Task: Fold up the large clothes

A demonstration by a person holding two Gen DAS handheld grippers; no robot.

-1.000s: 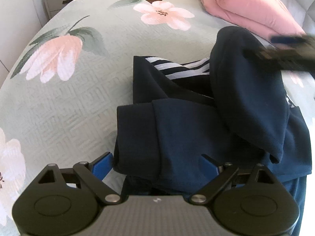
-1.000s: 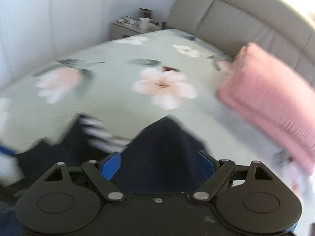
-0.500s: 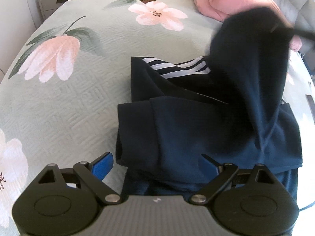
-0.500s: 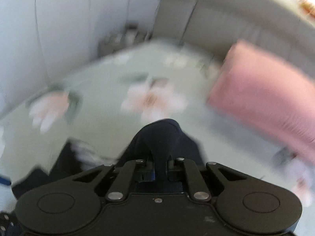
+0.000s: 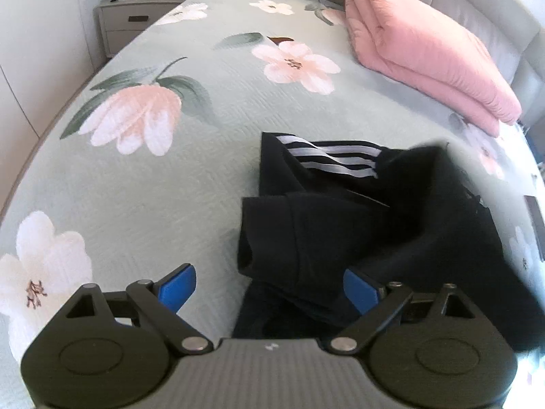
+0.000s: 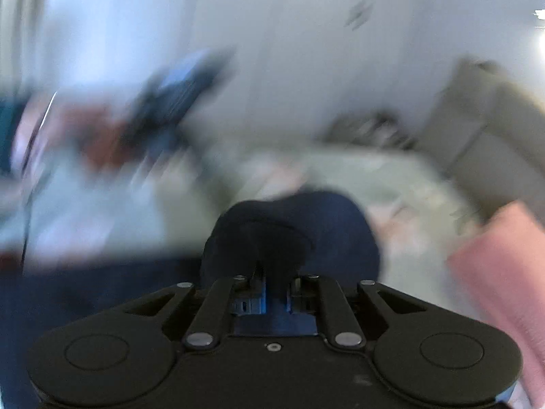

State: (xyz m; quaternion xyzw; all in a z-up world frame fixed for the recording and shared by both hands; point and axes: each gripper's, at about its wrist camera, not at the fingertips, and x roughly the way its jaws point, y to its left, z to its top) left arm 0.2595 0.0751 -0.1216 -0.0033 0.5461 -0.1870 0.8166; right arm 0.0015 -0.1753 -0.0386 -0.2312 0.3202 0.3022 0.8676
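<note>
I am holding the left gripper [image 5: 269, 286] above the navy garment [image 5: 340, 225], its blue fingers [image 5: 177, 286] standing wide apart and pressing on nothing; the cloth is lying on the floral bedspread [image 5: 153, 177] just ahead of and between them. I am keeping the right gripper [image 6: 276, 293] clamped together on a bunched fold of that garment [image 6: 293, 231], which is bulging directly ahead of its jaws. Far ahead and right, a pink quilt [image 5: 425, 54] is resting.
</note>
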